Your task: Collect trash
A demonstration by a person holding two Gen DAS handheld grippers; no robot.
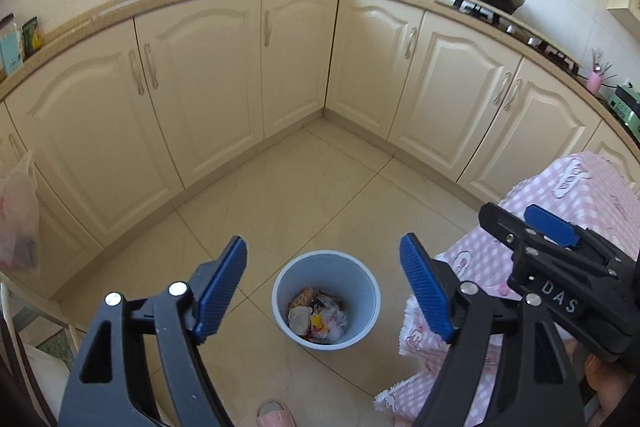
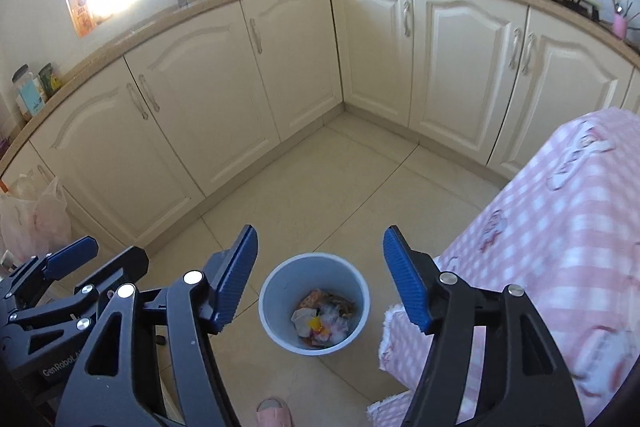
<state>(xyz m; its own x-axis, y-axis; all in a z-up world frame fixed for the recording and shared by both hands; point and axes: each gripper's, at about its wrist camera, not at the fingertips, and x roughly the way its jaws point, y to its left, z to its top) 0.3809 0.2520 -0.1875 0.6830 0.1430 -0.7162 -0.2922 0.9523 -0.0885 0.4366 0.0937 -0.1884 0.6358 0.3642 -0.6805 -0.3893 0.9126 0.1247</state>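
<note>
A light blue trash bin (image 1: 286,279) (image 2: 272,291) stands on the tiled floor below both grippers. Crumpled wrappers and paper (image 1: 320,319) (image 2: 324,319) lie at its bottom. In the left wrist view my left gripper (image 1: 323,239) hangs open above the bin, with only floor and bin between its blue pads (image 1: 224,279). My right gripper (image 2: 320,229) is likewise open and holds nothing, above the same bin. Each gripper shows at the edge of the other's view: the right gripper (image 1: 520,219) at the right, the left gripper (image 2: 100,255) at the lower left.
A pink checked cloth (image 1: 568,195) (image 2: 560,227) covers a table right of the bin. Cream cabinets (image 1: 200,87) line the far corner. A plastic bag (image 1: 16,223) hangs at the left. A person's pink slipper (image 1: 276,413) is at the bottom edge.
</note>
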